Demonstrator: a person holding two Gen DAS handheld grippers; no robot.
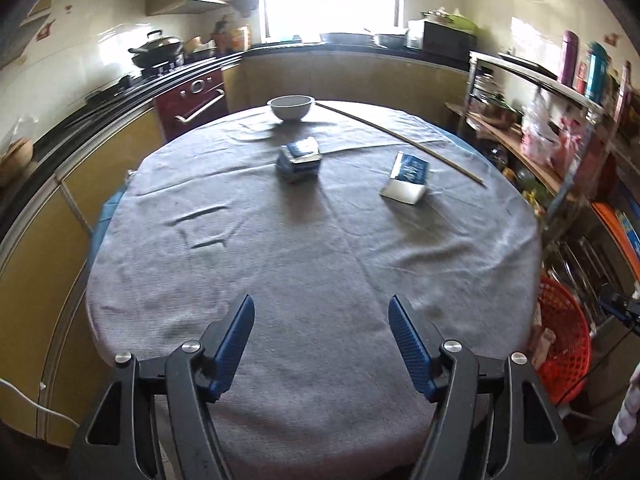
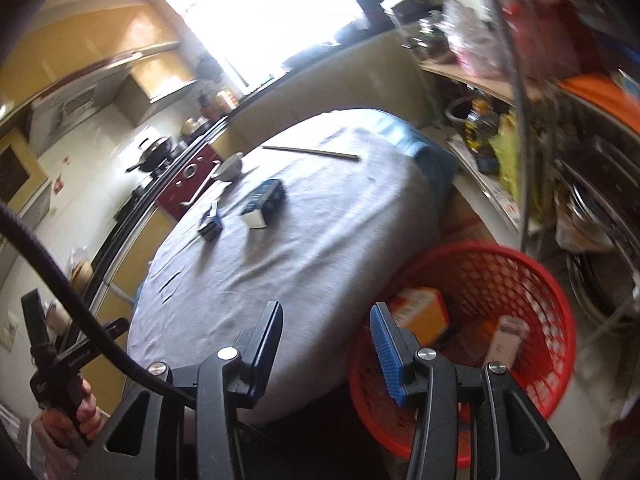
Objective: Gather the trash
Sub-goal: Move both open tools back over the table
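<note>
Left wrist view: my left fingers (image 1: 322,344) stand released over the near bench (image 1: 280,280), nothing between them. My right fingers (image 2: 326,344) are apart and empty too, the red basket (image 2: 560,300) just right of them, boxes already inside. Ahead lie a crushed carton (image 1: 299,159) and a flat box (image 1: 408,178). I judge the next move is reaching forward for one.

Empty left gripper (image 1: 322,322) above grey tablecloth (image 1: 312,240) bearing two cartons (image 1: 299,159)
</note>
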